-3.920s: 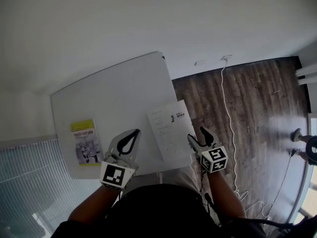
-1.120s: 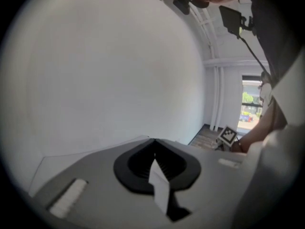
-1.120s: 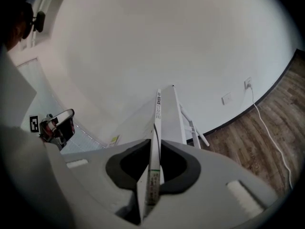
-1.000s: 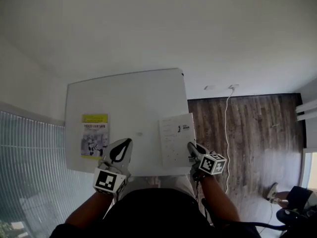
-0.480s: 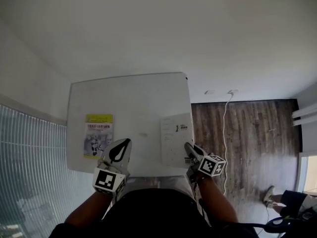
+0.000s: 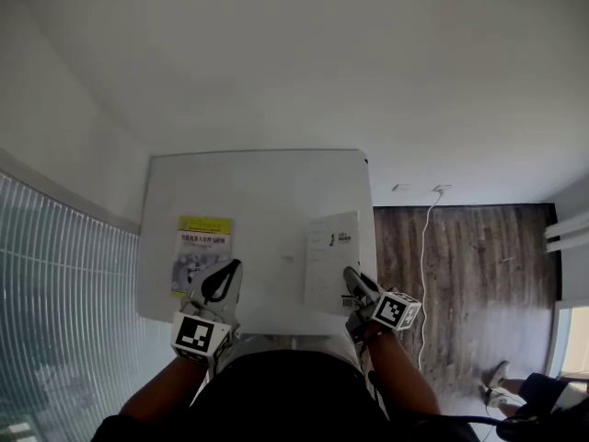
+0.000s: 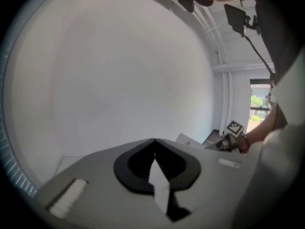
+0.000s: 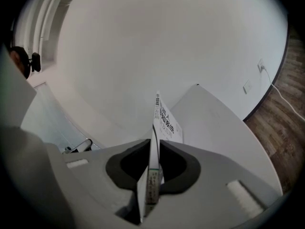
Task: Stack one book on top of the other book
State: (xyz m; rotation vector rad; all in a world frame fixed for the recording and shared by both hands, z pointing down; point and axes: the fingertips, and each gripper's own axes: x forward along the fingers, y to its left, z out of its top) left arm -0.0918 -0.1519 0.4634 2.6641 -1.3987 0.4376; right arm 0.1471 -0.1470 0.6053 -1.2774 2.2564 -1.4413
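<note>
Books on a table [image 6: 267,187].
Left book [image 6: 203,245] lies on the table's left side; right book [image 6: 332,251] at its right edge, well apart.

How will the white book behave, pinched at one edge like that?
Probably thin and light: the white book looks slim edge-on in the right hand-held gripper. It will likely sag, since only its near edge is clamped. The pinch covers one small spot near a corner, so the book may pivot in the grip.

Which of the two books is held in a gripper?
The white book, its near edge clamped between the fingers of the right gripper. The yellow-topped book lies flat, with nothing gripping it.
</note>
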